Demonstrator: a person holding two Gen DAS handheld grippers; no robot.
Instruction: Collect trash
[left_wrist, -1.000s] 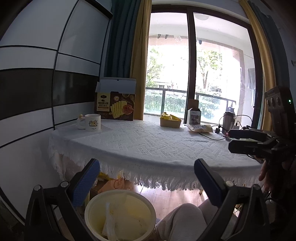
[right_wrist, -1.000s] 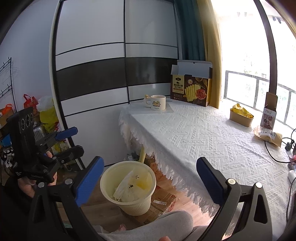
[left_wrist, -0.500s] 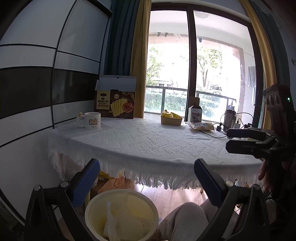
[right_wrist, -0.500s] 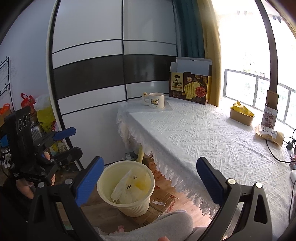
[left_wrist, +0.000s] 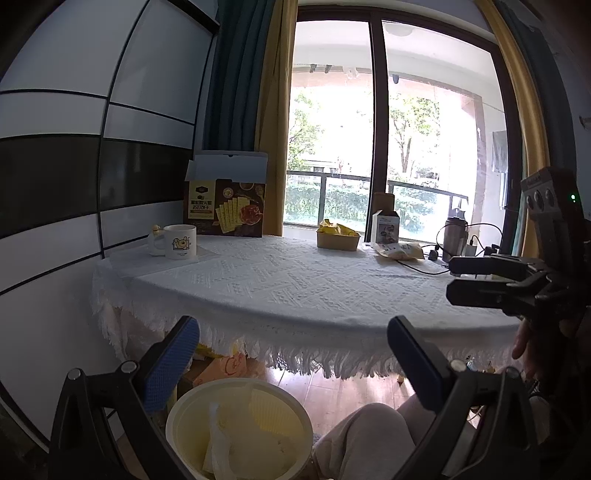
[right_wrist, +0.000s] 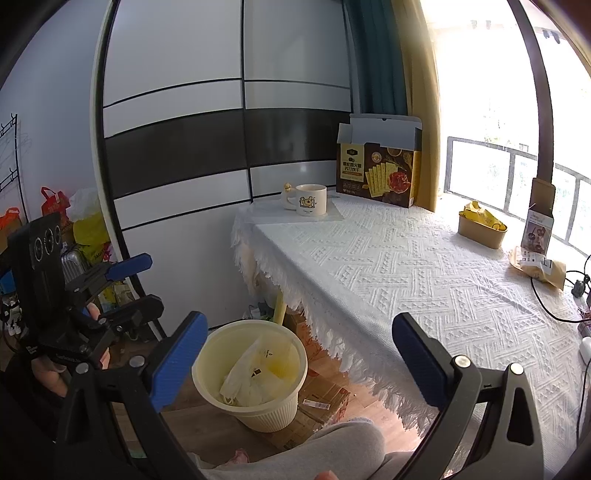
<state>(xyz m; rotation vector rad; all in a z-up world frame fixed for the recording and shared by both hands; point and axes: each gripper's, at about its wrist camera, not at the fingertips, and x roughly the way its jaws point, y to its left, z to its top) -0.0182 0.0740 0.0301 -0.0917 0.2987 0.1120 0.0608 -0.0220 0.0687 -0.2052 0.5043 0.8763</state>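
A cream ribbed waste bin (right_wrist: 251, 373) stands on the floor beside the table, with crumpled white and yellow wrappers (right_wrist: 255, 373) inside; the left wrist view shows the bin (left_wrist: 240, 428) right below my fingers. My left gripper (left_wrist: 291, 362) is open and holds nothing, just above the bin. My right gripper (right_wrist: 299, 350) is open too, over the bin and the table's edge. On the white tablecloth (right_wrist: 406, 266) lie a tan packet (right_wrist: 539, 266) and a brown tray with a yellow wrapper (right_wrist: 480, 229).
A mug (right_wrist: 310, 199) and an open cracker box (right_wrist: 380, 173) stand at the table's far left corner. A small carton (right_wrist: 539, 221), cables (right_wrist: 554, 306) and a flask (left_wrist: 454, 236) sit by the window. Cardboard (right_wrist: 317, 402) lies under the table. A person's knee (left_wrist: 369, 435) is near the bin.
Both views have shifted slightly; the table sits a little higher in the left wrist view and the bin a little further left in the right one. Both grippers stay open.
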